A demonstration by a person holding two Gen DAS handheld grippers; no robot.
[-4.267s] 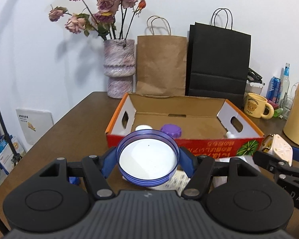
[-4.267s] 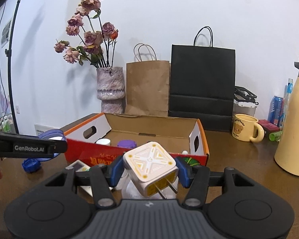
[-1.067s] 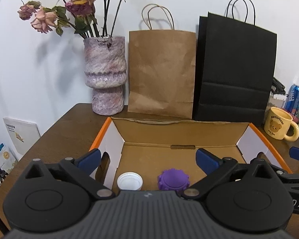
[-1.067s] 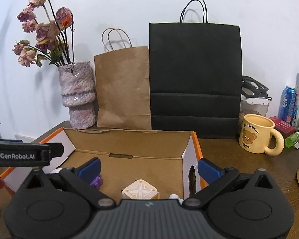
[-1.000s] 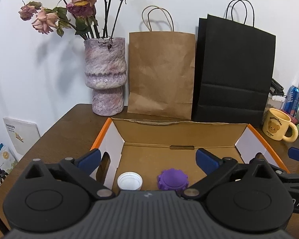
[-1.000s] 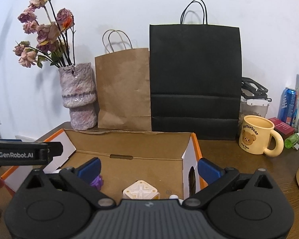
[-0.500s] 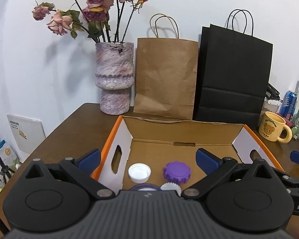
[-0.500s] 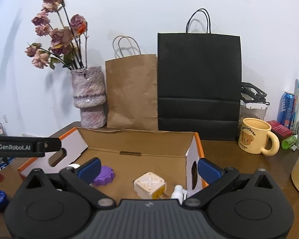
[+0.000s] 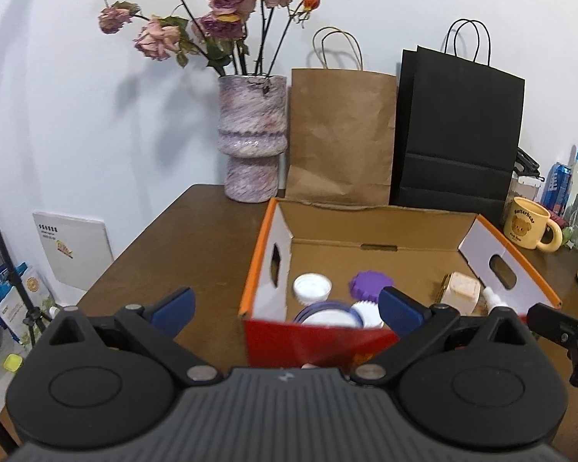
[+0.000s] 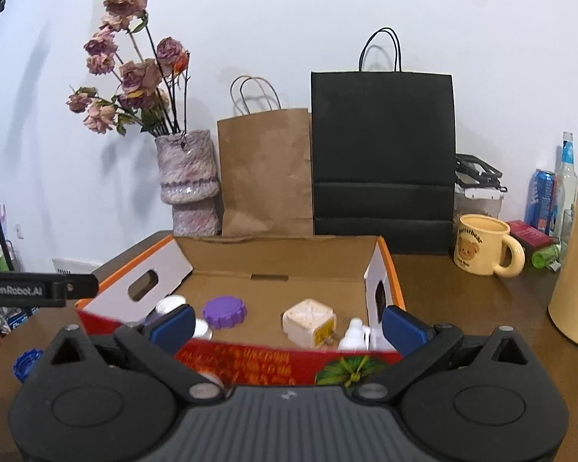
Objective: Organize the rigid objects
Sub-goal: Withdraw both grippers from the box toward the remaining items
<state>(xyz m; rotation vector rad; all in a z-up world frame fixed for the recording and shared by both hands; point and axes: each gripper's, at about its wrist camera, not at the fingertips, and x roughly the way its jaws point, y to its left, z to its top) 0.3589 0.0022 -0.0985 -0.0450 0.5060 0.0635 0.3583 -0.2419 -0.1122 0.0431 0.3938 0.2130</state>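
both hand-held grippers are spread wide and carry nothing. the left hand-held gripper (image 9: 285,306) sits at the near red wall of the cardboard box (image 9: 312,340), and the right hand-held gripper (image 10: 287,325) frames the same wall from the other side.

just past that wall, at 12 o'clock in the left wrist view, a blue-rimmed lid (image 9: 325,313) lies flat on the box floor, with a small ribbed white cap (image 9: 368,313) touching it at 3 o'clock. a little farther in lie a white bottle cap (image 9: 312,288) and a purple toothed cap (image 9: 372,284). toward 2 o'clock, by the right wall, a cream cube plug adapter (image 9: 460,292) rests tilted beside a small white bottle (image 10: 352,333).

outside the box, at 9 o'clock in the right wrist view, a blue cap (image 10: 27,362) waits on the worktop (image 9: 189,242). it looks light, stiff and a bit slick; i would pinch it across its ridged rim, since its flat faces offer no purchase.

behind everything stand a vase of dried roses (image 9: 252,146), a brown paper bag (image 9: 341,134) and a black paper bag (image 9: 458,134).
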